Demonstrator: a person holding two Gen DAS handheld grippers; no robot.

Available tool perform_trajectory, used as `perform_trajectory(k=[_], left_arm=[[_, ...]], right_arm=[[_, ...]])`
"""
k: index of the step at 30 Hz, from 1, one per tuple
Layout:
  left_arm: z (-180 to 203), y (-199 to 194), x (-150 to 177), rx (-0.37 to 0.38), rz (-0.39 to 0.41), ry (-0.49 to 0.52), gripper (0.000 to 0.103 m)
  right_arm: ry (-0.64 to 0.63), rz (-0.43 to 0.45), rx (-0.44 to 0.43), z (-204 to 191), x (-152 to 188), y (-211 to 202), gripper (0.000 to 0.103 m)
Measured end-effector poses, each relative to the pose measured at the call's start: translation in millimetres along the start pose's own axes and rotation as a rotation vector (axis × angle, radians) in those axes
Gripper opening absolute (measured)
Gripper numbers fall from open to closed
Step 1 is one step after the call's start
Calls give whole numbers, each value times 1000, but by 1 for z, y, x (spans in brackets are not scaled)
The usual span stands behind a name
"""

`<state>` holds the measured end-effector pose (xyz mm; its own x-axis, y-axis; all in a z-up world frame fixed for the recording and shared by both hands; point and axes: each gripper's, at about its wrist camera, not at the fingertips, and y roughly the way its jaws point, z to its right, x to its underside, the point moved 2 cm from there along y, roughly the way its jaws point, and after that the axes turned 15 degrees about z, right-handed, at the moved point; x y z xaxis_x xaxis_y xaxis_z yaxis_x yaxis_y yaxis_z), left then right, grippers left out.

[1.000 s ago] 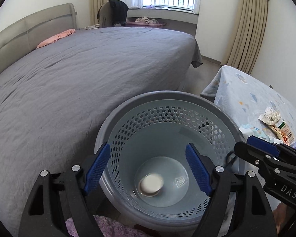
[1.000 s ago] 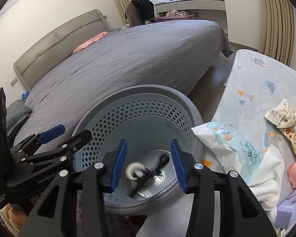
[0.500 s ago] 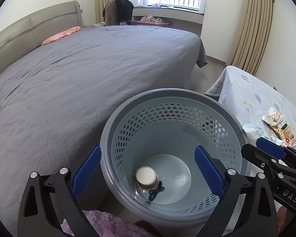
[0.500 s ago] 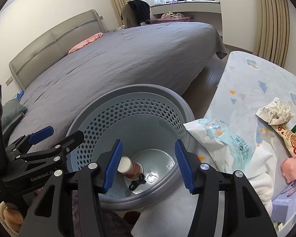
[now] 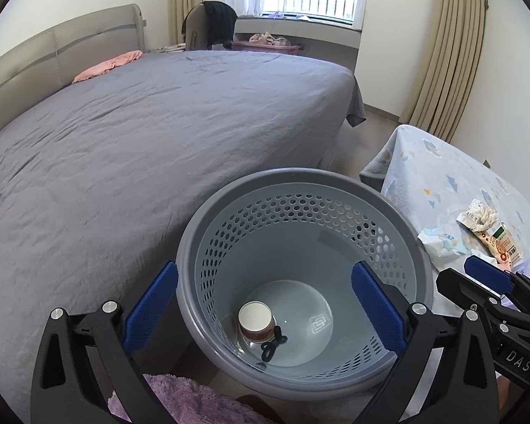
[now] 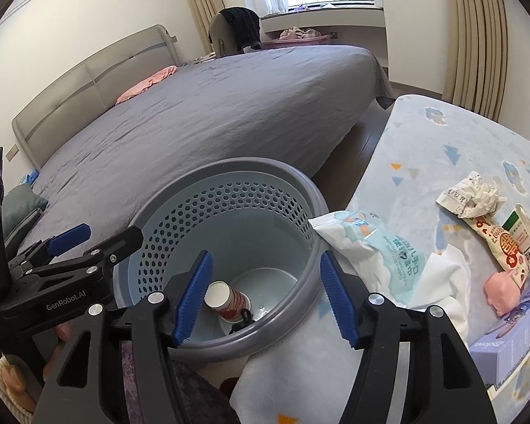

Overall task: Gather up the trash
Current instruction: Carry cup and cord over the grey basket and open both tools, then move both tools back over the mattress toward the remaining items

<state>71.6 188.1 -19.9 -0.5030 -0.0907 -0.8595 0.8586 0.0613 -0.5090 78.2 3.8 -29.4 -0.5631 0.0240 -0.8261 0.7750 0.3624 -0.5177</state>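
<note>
A: Hovering over the bin (image 5: 302,190), both of them. The left tool (image 5: 265,312) is spread wide and holds nothing; the right tool (image 6: 265,296) is parted and bare too.

B: What's in the bin?

A: A paper cup (image 5: 255,324) lying on its side on the bottom, with a small black looped thing (image 5: 272,343) touching it.

B: And the rest of the trash?

A: On the worktop (image 6: 441,141) to the right: a crumpled paper (image 6: 471,194), a snack wrapper (image 6: 505,242) just beside it, and a wipes pack (image 6: 369,247) whose corner overhangs the bin's rim.

B: Next step, then?

A: I'd judge the right tool should swing to the wipes pack, the nearest piece. Come in flat, pinch the bulk rather than the slack corner, lift clear of the white cloth (image 6: 441,275) under it, then let go above the bin's middle.
</note>
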Motion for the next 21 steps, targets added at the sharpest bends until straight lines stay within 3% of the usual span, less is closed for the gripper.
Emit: perform_trajectory(k=[12, 21], left_arm=[[23, -13, -3, 49, 11, 2, 97], [48, -25, -5, 100, 13, 46, 97]], right_arm=[[17, 36, 21, 11, -5, -25, 61], [38, 58, 90, 35, 1, -58, 62]])
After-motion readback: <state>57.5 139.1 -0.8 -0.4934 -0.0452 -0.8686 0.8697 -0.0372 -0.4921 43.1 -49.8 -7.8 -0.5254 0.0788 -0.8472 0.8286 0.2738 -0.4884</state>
